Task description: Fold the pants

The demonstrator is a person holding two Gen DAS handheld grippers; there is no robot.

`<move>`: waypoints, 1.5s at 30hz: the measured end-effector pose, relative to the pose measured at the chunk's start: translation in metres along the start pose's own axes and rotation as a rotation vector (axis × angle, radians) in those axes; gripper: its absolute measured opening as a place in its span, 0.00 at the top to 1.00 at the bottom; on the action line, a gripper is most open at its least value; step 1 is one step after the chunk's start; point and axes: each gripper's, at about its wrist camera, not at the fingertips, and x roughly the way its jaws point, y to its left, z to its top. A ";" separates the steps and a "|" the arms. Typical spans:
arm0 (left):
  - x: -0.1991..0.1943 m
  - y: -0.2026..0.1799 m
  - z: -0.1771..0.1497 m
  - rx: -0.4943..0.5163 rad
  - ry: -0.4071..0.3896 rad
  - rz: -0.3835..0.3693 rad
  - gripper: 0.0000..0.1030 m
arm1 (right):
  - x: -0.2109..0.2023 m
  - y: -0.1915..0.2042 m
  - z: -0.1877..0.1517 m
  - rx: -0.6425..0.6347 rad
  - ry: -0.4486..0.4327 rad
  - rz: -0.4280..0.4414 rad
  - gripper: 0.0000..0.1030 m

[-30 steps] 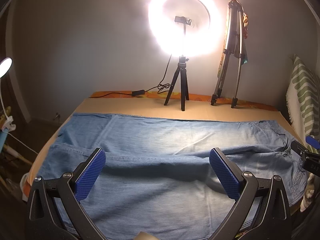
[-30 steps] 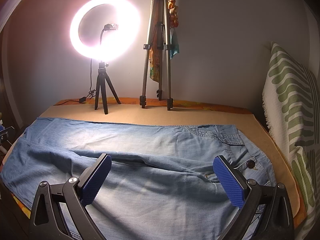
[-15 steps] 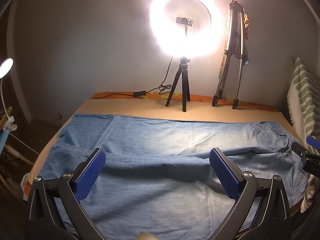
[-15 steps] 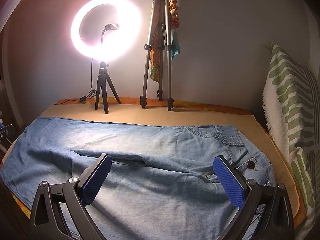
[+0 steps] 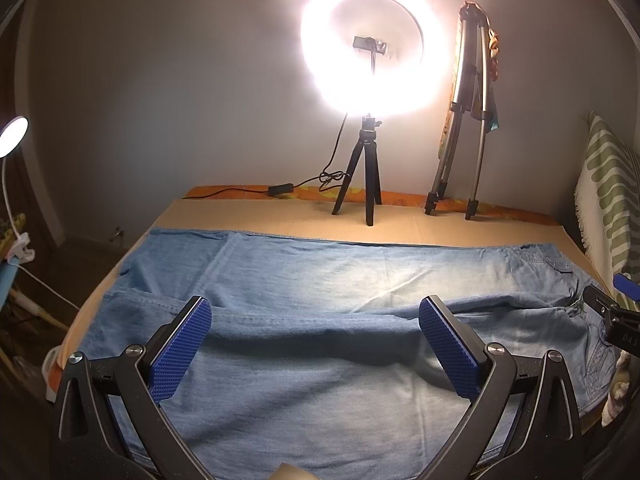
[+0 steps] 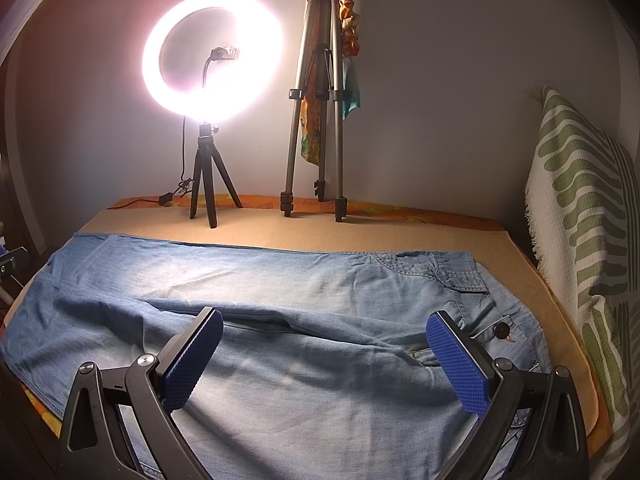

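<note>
Pants (image 5: 320, 320) flat on bed — under both wide-apart jaws, untouched.

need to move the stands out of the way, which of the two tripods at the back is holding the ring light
The short black tripod, on the left, carries the lit ring light. The taller silver tripod beside it holds no light, only colourful cloth draped near its top.

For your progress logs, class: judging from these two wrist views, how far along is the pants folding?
Done: the pants lie spread along the bed, waistband and button at the right, both legs side by side. In hand: nothing; the left gripper and right gripper hover over the cloth, jaws wide open and empty. Left: every fold, starting with one leg over the other.
</note>
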 end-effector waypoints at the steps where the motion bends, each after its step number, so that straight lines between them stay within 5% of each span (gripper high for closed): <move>1: 0.000 0.000 0.000 0.000 0.001 -0.001 0.00 | 0.000 0.000 0.000 -0.001 0.000 0.000 0.00; 45: -0.001 0.008 -0.001 -0.009 -0.006 0.024 0.00 | -0.002 0.011 0.002 -0.020 -0.007 0.002 0.00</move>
